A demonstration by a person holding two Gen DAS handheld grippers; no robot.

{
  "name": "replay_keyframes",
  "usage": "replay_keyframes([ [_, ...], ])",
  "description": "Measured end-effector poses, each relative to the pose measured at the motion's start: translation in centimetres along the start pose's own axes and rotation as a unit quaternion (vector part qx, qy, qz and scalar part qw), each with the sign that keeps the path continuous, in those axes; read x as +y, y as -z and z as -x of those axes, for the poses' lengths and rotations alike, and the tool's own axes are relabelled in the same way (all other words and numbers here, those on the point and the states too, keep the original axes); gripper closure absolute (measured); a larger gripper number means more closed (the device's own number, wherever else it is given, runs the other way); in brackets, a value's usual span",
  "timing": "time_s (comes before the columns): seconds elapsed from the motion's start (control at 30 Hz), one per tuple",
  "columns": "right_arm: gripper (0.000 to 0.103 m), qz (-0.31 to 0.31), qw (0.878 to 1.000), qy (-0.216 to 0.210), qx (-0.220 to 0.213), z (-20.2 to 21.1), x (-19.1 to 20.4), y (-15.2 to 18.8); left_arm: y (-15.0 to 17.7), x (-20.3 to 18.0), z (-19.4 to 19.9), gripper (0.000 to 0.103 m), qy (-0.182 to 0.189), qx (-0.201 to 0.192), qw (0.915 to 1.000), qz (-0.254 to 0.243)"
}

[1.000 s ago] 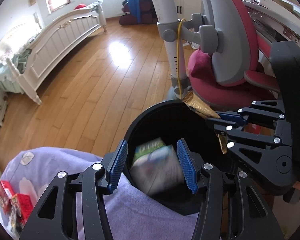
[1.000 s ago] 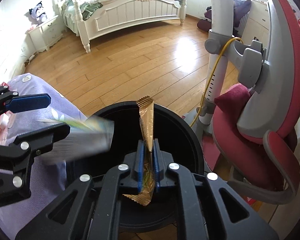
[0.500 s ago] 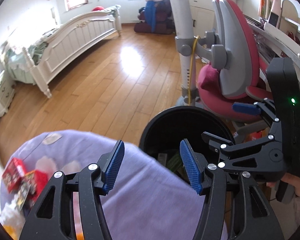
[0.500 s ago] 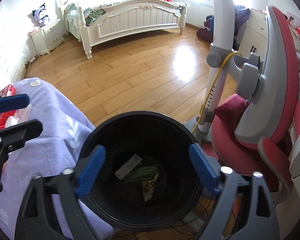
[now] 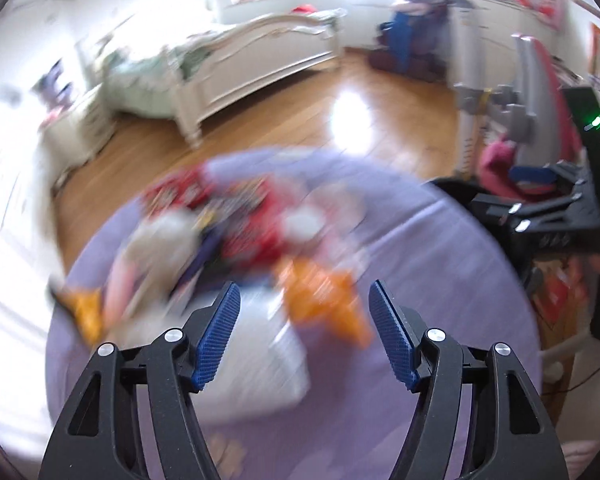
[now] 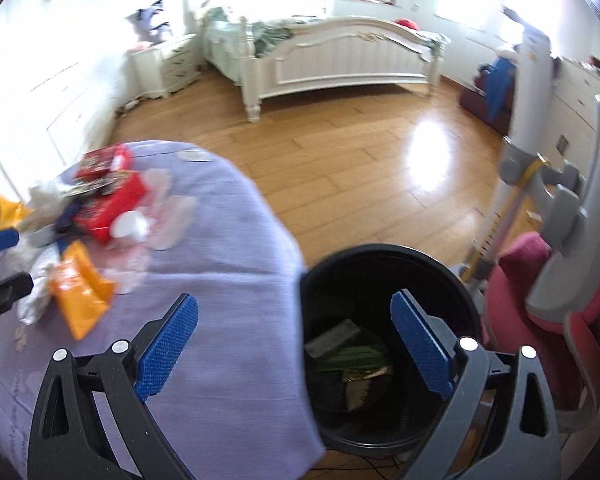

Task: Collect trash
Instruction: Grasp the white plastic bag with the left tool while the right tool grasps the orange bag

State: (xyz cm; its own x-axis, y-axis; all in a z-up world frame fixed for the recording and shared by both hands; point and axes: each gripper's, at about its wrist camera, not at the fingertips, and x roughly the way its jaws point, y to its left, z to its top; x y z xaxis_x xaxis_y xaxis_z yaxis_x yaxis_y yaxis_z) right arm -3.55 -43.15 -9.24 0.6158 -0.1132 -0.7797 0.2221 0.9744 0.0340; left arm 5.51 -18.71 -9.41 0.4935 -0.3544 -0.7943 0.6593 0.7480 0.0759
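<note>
Both claws empty, jaws wide apart: left claw [image 5: 304, 332] over the litter on the table, right claw [image 6: 294, 344] straddling table edge and bin.

Risks (judged): left-wrist view is motion-blurred, so a hurried grab may miss or shove wrappers off the purple cloth [image 6: 228, 272]; thin foil slips between flat pads [image 5: 218, 340]; pulled cloth could drag the pile w/ it. Trash sits mid-table: orange packet [image 6: 80, 292], crinkly and glossy, nearest the left claw; red boxes [image 6: 108, 204], stiff card; clear plastic and white paper scraps, soft, shapeless. Black bin [image 6: 392, 256], round, smooth-walled, stands just beside the table, holding a few wrappers at the bottom.
</note>
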Motion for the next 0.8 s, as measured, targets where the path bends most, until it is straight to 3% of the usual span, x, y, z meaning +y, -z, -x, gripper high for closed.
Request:
replay_keyframes([
  [0.23,0.007,0.034,0.999,-0.036,-0.001,0.4,4.6,-0.5,4.3,1.8,-1.9,0.035,-0.07,0.047,0.9965,0.0],
  [0.27,0.007,0.04,0.998,-0.044,-0.001,0.5,5.3,-0.4,4.6,2.3,-2.2,0.053,-0.062,0.049,0.9969,0.005],
  [0.37,0.007,0.059,0.996,-0.066,0.001,0.8,6.8,-0.1,5.2,3.3,-2.5,0.075,-0.035,0.054,0.9977,0.023],
  [0.67,0.008,0.14,0.978,-0.156,0.017,-0.8,13.4,-0.2,4.0,5.7,2.0,0.079,-0.023,0.01,0.9985,0.048],
  [0.7,0.012,0.15,0.975,-0.165,0.021,-1.3,14.1,-0.1,3.9,5.7,2.3,0.079,-0.021,0.008,0.9986,0.049],
  [0.77,0.034,0.168,0.97,-0.171,0.04,-2.7,15.5,0.0,3.6,5.7,2.9,0.079,-0.016,0.004,0.9987,0.049],
  [0.8,0.059,0.179,0.967,-0.174,0.059,-3.6,16.1,0.1,3.6,5.5,3.2,0.079,-0.015,0.003,0.9987,0.048],
])
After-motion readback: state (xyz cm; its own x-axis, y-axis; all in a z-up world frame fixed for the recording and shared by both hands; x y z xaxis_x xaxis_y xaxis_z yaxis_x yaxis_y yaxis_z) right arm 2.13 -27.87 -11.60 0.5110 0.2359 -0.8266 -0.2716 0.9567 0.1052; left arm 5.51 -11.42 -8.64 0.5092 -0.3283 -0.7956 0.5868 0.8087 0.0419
